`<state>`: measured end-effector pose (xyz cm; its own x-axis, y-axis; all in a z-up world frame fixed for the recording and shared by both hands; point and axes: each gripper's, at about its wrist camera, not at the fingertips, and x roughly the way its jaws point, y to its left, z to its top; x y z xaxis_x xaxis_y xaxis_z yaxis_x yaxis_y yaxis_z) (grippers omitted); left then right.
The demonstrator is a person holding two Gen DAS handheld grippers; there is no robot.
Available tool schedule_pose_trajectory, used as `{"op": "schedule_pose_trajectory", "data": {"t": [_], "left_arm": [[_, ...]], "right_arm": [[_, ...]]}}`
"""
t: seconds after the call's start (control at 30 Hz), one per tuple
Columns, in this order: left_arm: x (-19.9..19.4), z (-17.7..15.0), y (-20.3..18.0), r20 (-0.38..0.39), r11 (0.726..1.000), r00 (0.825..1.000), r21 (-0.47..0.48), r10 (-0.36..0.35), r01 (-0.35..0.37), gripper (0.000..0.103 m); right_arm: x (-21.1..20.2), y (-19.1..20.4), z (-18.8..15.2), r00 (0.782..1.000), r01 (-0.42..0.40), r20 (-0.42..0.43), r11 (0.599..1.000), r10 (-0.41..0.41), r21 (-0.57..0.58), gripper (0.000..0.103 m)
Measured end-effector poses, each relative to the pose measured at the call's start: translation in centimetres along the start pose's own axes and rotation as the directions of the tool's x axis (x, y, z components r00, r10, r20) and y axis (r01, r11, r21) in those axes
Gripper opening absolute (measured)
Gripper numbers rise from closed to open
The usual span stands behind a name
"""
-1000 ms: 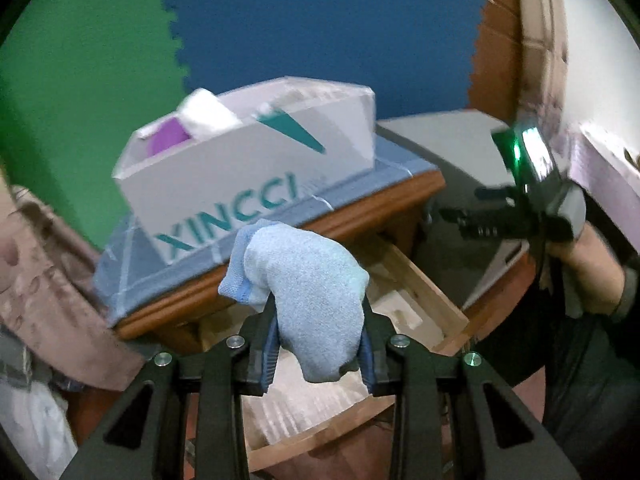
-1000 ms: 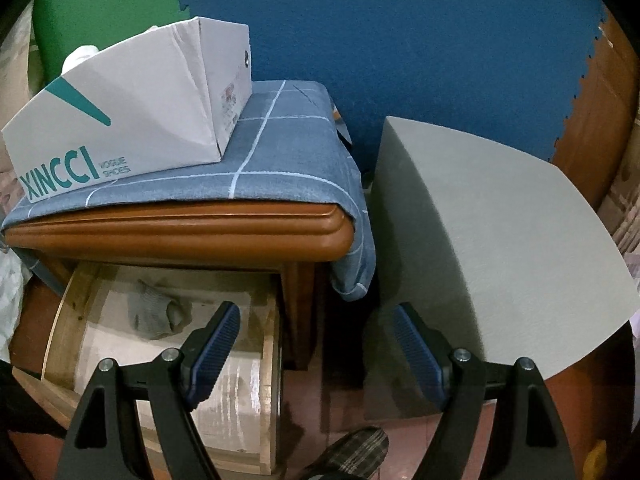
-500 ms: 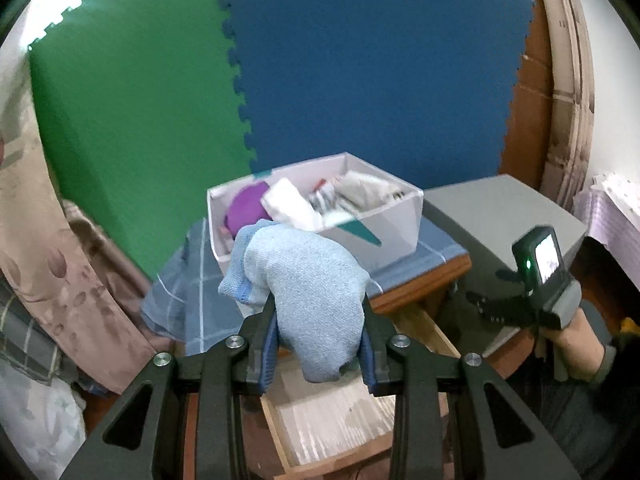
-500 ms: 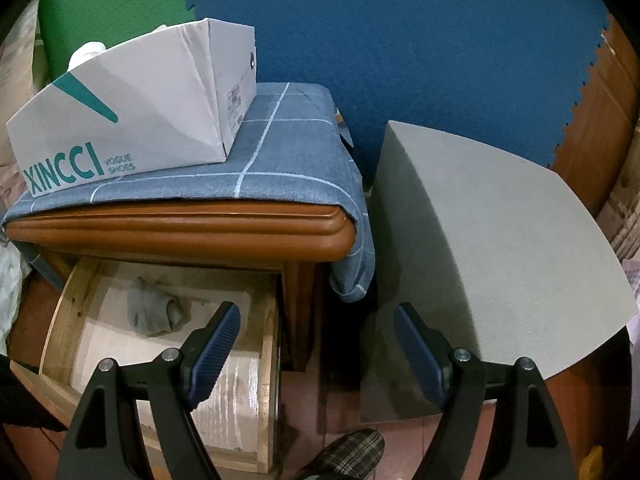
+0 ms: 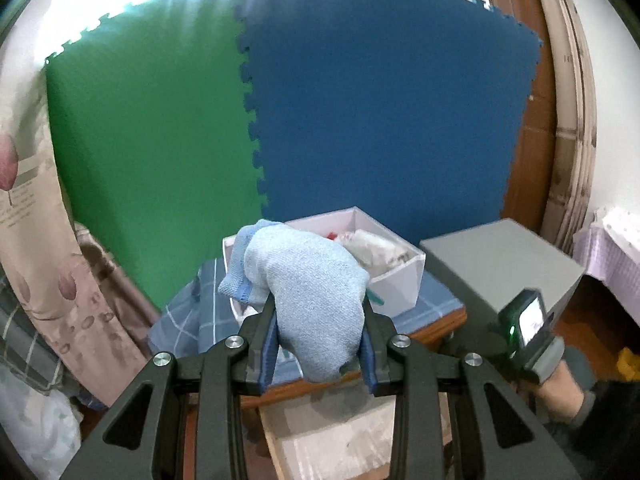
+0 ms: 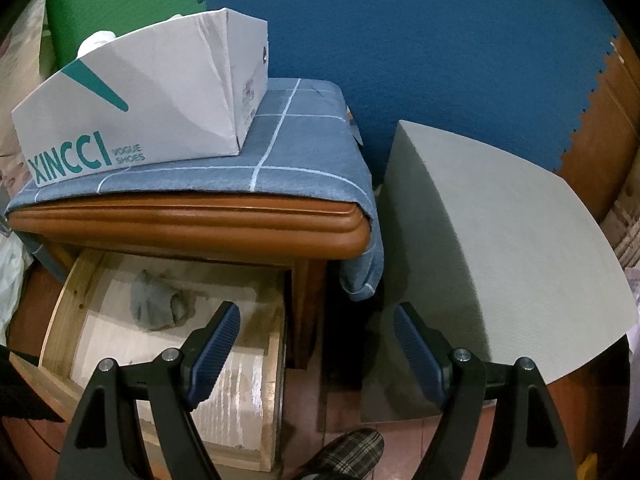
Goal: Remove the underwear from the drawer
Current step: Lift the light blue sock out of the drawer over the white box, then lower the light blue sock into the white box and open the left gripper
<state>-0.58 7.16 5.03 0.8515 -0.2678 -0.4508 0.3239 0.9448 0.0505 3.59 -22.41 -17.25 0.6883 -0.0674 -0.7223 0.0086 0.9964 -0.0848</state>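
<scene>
**A:** Left gripper [image 5: 318,354] is seen clamped on a light blue knit piece [image 5: 308,300], the underwear apparently. The cloth is bunched between the blue pads and held up in the air, in front of the white shoe box [image 5: 400,276].

**B:** And the drawer?

**A:** The drawer [image 6: 76,280] is pulled open under the wooden nightstand [image 6: 192,224]. One crumpled grey item [image 6: 154,308] is left lying on the drawer bottom; what kind of garment it is can't really be told, too small and dim.

**B:** Right side?

**A:** Right gripper [image 6: 316,342] is held with its jaws wide apart, nothing between them, pointed down over the drawer's right corner. The box is parked on a blue checked cloth [image 6: 296,160] draped over the nightstand top. A grey cabinet [image 6: 500,248] is set just beside it.
</scene>
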Motion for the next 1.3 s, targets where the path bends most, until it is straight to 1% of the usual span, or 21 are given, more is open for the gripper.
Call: {"op": "schedule_pose_trajectory", "data": {"t": [0.1,0.23,0.3,0.47,0.63,0.73,0.8,0.9,0.97,1.07,1.17,1.2,1.3], "left_arm": [[0.1,1.3,0.3,0.021,1.0,1.0,-0.001,0.013,-0.013,0.031],[0.5,3.2,1.2,0.04,1.0,0.999,-0.03,-0.002,0.003,0.031],[0.9,4.3,1.3,0.042,0.999,0.999,-0.046,-0.028,0.029,0.031],[2.3,6.4,0.5,0.059,0.997,0.997,-0.055,-0.058,0.061,0.031],[4.7,8.5,-0.7,0.059,0.994,0.994,-0.065,-0.089,0.093,0.031],[6.9,9.7,-0.9,0.04,0.989,0.993,-0.102,-0.108,0.111,0.031],[9.1,10.7,-0.8,0.013,0.982,0.992,-0.142,-0.123,0.124,0.031],[12.3,11.6,-0.7,-0.031,0.978,0.992,-0.174,-0.126,0.119,0.031],[14.5,12.0,-0.7,-0.061,0.978,0.991,-0.183,-0.117,0.104,0.031],[18.3,12.1,-0.7,-0.128,0.978,0.986,-0.196,-0.102,0.076,0.031],[21.9,11.0,-0.5,-0.215,0.974,0.972,-0.223,-0.098,0.049,0.031],[23.4,10.5,-0.4,-0.252,0.97,0.962,-0.239,-0.106,0.044,0.031],[26.5,9.3,-0.1,-0.316,0.955,0.941,-0.295,-0.123,0.026,0.031]], "right_arm": [[0.0,0.3,0.0,1.0,-0.003,-0.002,1.0,0.003,-0.009,0.081],[0.0,0.5,0.0,1.0,-0.008,-0.006,1.0,0.008,-0.015,0.081],[0.1,0.6,0.0,1.0,-0.012,-0.01,1.0,0.012,-0.017,0.081],[0.1,0.8,0.0,1.0,-0.02,-0.012,1.0,0.019,-0.023,0.081],[0.1,0.5,-0.1,0.999,-0.032,-0.015,0.999,0.032,-0.012,0.081],[0.1,0.6,0.0,0.999,-0.039,-0.015,0.999,0.039,-0.009,0.081],[0.0,0.7,0.0,0.999,-0.046,-0.017,0.999,0.046,-0.009,0.081],[-0.1,0.8,0.1,0.998,-0.052,-0.016,0.999,0.052,-0.01,0.081],[-0.1,0.9,0.1,0.998,-0.057,-0.015,0.998,0.057,-0.013,0.081],[-0.3,1.0,0.1,0.998,-0.066,-0.015,0.998,0.066,-0.016,0.081],[-0.3,0.9,0.1,0.997,-0.077,-0.021,0.997,0.077,-0.012,0.081],[-0.2,0.9,0.0,0.996,-0.084,-0.025,0.996,0.083,-0.008,0.081],[-0.2,0.8,0.1,0.995,-0.098,-0.03,0.995,0.098,-0.004,0.081]]}}
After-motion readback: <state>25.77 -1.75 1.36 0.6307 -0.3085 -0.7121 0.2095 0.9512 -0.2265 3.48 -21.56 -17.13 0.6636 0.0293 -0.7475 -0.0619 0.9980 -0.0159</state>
